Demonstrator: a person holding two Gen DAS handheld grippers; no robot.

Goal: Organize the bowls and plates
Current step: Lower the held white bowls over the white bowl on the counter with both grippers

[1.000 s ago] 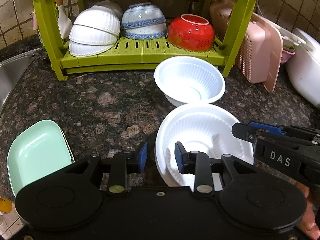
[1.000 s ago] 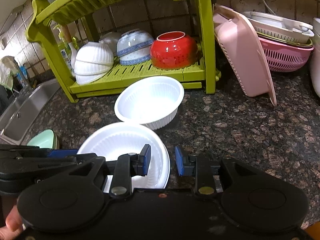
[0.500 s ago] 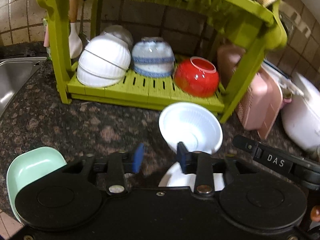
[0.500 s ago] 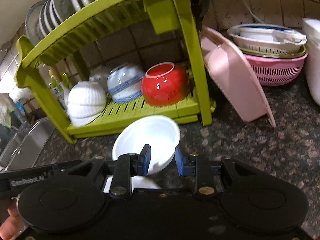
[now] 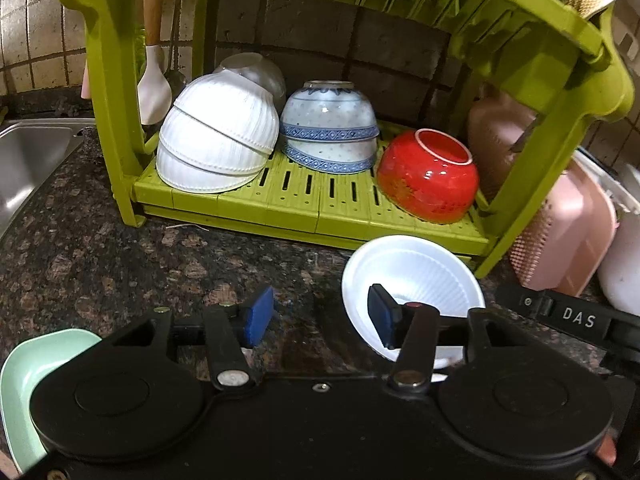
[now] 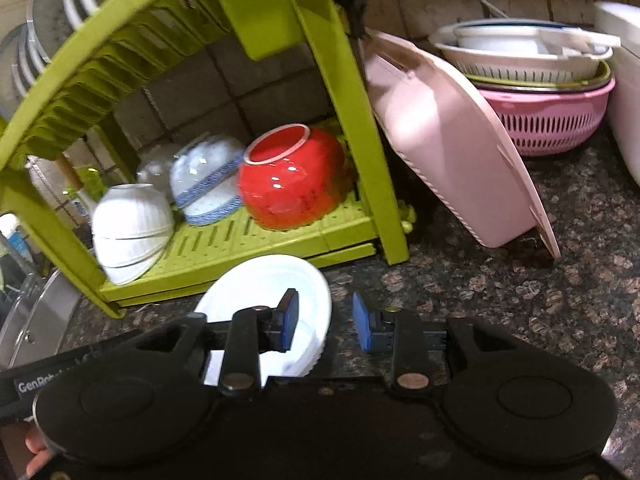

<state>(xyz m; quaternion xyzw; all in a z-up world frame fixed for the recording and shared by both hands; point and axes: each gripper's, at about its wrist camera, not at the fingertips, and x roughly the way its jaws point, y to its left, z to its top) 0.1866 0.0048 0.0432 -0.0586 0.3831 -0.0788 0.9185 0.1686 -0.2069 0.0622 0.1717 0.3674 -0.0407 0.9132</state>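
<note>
Table [image 5: 100, 248]: dark speckled granite, glossy, brown flecks.

Rack [image 5: 304, 208]: lime-green plastic, two tiers, curved side posts, slotted lower shelf; stands at the back of the table against a tiled wall. Plates [image 6: 48, 28] stand on edge in the upper tier.

Lower shelf, all upside down:
- White bowls [image 5: 216, 144]: stacked, ribbed sides with beaded rims, tilted, at the left end.
- Glass bowl [image 5: 252, 72]: clear, behind the white stack.
- Blue bowls [image 5: 328, 132]: two stacked, white porcelain with blue patterned bands, centre.
- Red bowl [image 5: 428, 176]: glossy, pale foot ring, tilted, at the right end.

Bowl [image 5: 416, 280]: white, matte, fluted inner wall, round; upright on the table just in front of the rack's right post. In the left view its near rim is hidden by the tool body.

Dish [image 5: 24, 368]: mint green, squarish with rounded corners, at the table's near left edge.

Basket [image 6: 452, 140]: pale pink plastic, perforated, leaning against the rack's right side. Colanders [image 6: 544, 80]: nested, pink and white, further right.

Sink [image 5: 28, 160]: steel, at left.

Left gripper [image 5: 320, 316]: black body, blue pads; jaws wide apart, empty, the right pad over the bowl.

Right gripper [image 6: 325, 322]: same build; jaws apart, empty, the left pad over the bowl.
</note>
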